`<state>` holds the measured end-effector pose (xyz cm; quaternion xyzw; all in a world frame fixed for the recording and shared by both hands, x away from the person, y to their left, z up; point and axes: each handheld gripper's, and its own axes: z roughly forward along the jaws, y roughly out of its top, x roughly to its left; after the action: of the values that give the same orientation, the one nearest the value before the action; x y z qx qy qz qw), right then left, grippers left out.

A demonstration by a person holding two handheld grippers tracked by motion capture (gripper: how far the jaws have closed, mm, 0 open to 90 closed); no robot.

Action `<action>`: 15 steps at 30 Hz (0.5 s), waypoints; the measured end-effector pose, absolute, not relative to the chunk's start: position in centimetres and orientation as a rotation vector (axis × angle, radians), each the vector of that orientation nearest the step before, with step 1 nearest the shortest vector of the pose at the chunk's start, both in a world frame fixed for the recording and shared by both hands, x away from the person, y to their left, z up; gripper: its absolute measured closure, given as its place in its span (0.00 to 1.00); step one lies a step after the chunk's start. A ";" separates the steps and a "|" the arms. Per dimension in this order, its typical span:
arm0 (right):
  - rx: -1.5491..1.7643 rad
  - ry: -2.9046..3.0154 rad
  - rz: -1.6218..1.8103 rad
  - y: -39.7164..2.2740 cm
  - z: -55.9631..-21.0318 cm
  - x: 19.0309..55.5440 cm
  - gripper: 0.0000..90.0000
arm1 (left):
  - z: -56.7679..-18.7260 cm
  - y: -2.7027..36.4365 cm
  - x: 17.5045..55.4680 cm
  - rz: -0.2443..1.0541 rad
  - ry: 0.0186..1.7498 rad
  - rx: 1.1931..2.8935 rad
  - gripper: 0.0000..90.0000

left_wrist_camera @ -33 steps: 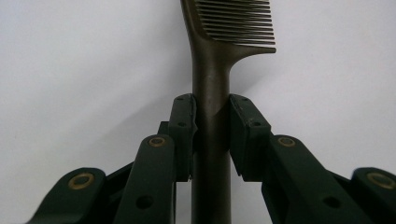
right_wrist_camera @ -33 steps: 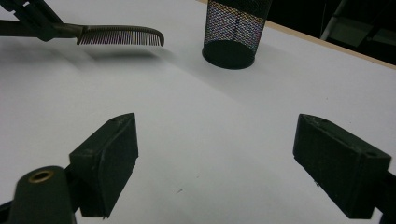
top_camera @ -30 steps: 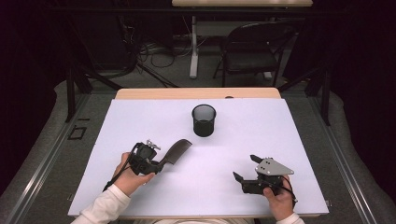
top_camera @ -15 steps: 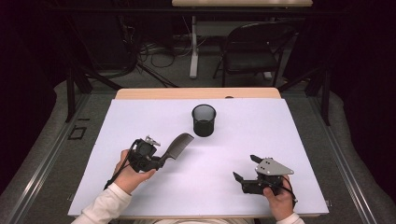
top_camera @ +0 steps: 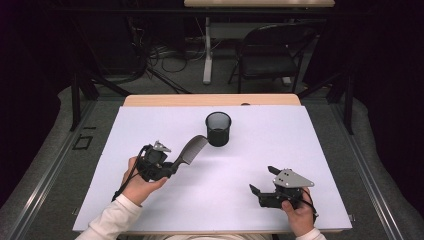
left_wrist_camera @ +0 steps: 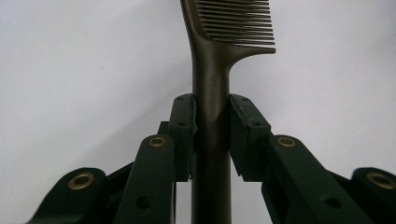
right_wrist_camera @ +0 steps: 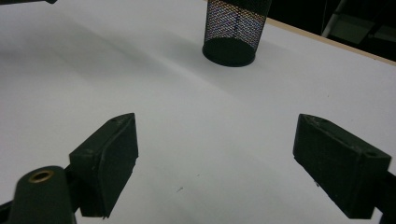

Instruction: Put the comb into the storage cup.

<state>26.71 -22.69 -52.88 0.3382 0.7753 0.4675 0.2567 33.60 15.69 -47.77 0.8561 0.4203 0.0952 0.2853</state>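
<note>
Left tongs (top_camera: 172, 165) are clamped on the handle of a comb (top_camera: 192, 150), their flat black pads (left_wrist_camera: 183, 123) pressing it from both sides; right tongs (top_camera: 262, 181) stand wide with nothing between them, held low near the table's front right corner.

Both tongs are matte black, built of jointed links with brass-coloured rivets and blocky, slightly scuffed pads. A grey three-cornered plate tops the right one.

The comb is dark brownish-grey plastic, smooth with a dull sheen: a round, straight handle that widens into a curved head with a row of fine, close-set teeth. It sticks out from the left tongs toward the middle of the table, tilted upward, its head near a cup (top_camera: 218, 128) but apart from it. That cup is a round black wire-mesh cylinder with a solid base, standing upright toward the table's back edge, about midway along it.

White, smooth and matte, the table (top_camera: 325, 150) has a strip of pale wood showing along its back edge. Beyond it the room is dark, with grey carpet, loose cables and a black folding chair (top_camera: 267, 55).
</note>
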 end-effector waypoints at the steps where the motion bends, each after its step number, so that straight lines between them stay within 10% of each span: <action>1: 0.917 2.105 1.266 -22.7 -52.9 26.7 0.15 | -47.7 15.7 33.6 0.259 1.118 2.286 0.81; 15: 0.919 2.103 1.272 -22.7 -52.9 26.7 0.15 | -46.2 15.2 33.5 0.305 1.075 2.212 0.81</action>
<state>26.71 -22.69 -52.87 0.3387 0.7748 0.4685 0.2559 33.53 15.19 -46.22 0.8439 0.4101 0.1163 0.3259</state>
